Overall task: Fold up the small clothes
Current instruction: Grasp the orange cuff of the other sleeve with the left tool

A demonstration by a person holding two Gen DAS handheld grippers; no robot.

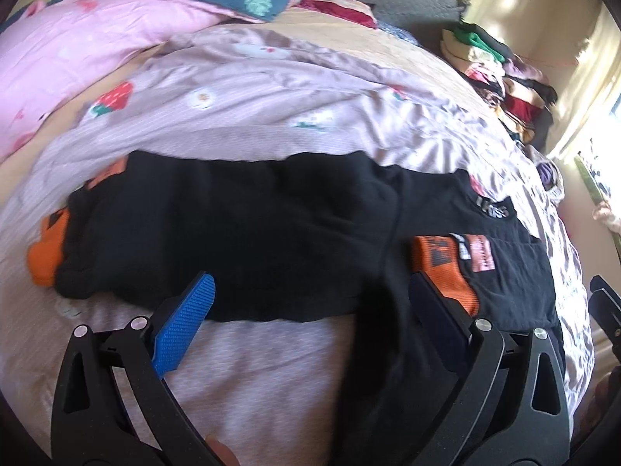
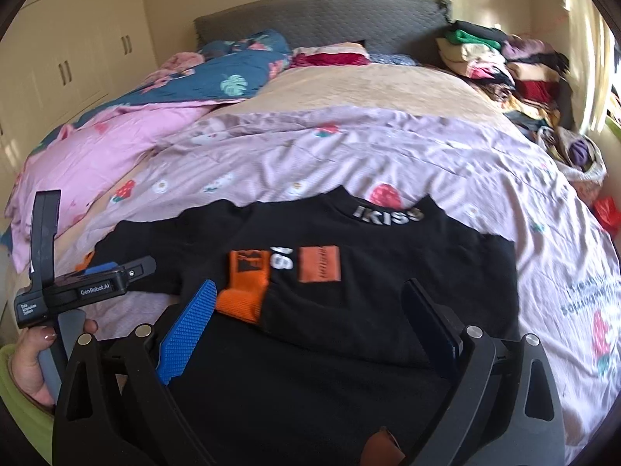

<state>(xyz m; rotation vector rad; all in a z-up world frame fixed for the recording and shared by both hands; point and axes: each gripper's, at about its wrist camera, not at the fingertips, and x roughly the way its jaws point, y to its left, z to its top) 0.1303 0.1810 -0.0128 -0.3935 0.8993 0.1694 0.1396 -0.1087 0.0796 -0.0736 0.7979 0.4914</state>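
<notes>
Both grippers hang wide apart, gripping nothing: the left gripper [image 1: 310, 295] hovers over the near edge of the black sweatshirt [image 1: 240, 233], the right gripper [image 2: 310, 303] above its folded front. An orange cuff [image 2: 242, 295] lies across the chest beside the orange patch [image 2: 320, 264]. The sweatshirt lies flat on the lilac strawberry-print quilt [image 2: 349, 147] covering the bed, clothes pile [image 2: 500, 66] well beyond.

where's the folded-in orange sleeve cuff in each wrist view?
Left wrist: the ribbed orange sleeve cuff sits right of centre, lying on the black sweatshirt.
Right wrist: the cuff sits left of centre, just above the blue pad.
Shared landmark: the white IKISS collar lettering.
</notes>
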